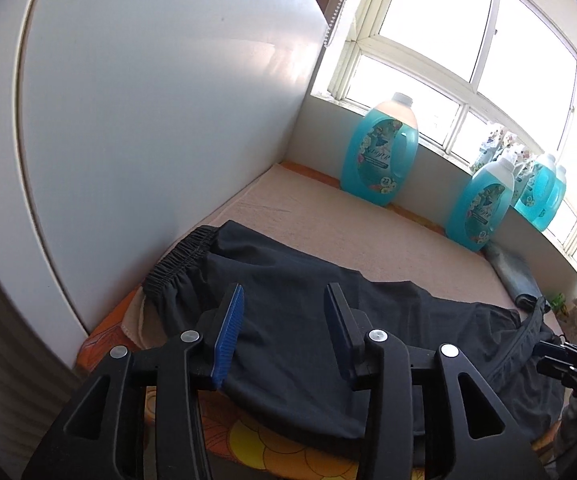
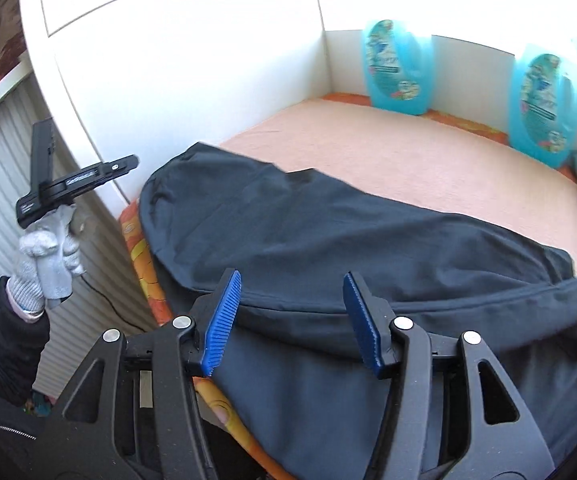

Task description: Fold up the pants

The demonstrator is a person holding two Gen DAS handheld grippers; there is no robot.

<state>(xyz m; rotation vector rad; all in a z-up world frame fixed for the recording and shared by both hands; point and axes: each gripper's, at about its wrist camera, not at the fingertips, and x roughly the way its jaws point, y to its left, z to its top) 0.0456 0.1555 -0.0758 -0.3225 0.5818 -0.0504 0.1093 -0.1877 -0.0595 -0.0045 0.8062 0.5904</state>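
While black pants (image 1: 288, 344) lie on the table (image 1: 368, 232), our left gripper (image 1: 284, 332) and right gripper (image 2: 292, 320) gape wide, holding nothing.

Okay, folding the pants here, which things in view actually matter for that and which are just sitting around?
For the job:
pants
left hand-held gripper, open
right hand-held gripper, open
peach cloth under the pants

Lying about:
blue bottles at the back wall
grey rolled cloth

Blue detergent bottles (image 1: 380, 152), peach towel (image 1: 368, 232)
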